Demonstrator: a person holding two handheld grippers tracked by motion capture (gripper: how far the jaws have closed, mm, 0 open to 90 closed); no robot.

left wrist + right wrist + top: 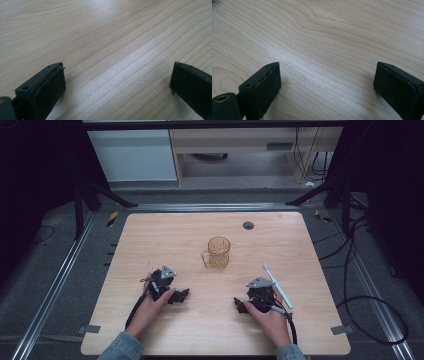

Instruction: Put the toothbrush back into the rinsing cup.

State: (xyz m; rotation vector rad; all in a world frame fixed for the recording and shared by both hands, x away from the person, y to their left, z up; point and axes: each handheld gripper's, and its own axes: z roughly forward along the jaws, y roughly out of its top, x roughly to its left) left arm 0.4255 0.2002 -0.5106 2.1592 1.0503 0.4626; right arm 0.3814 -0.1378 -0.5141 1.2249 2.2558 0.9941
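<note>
Forearms in denim sleeves enter from the near edge of the table (pixel 200 330), each hand gripping a black tool that rests low on the light wood surface. The left gripper (pixel 181 295) lies at the near left, with its jaws pointing inward toward the table's middle. In the left gripper view its jaws stand wide apart with bare wood grain between them; nothing is held. The right gripper (pixel 240 305) lies at the near right, likewise turned inward, and a grey three-cornered plate sits on top of it. In the right gripper view its jaws are also spread wide, released, with nothing but table surface between them. The two grippers face each other across a gap of bare wood and are well apart.

Just beside the right gripper, on its outer side, lies a white toothbrush (pixel 278 285). It rests flat on the table, with its head pointing away from the person and its handle running back toward the right hand (pixel 270 320). Whether the handle touches the gripper cannot be told from the high view.

Farther out, near the table's centre, stands an amber glass mug (pixel 218 252), upright, with its handle turned to the left. It stands apart from both grippers and from the toothbrush.

Beyond the mug, close to the far edge, a dark round grommet (pixel 248 225) is set into the tabletop.
</note>
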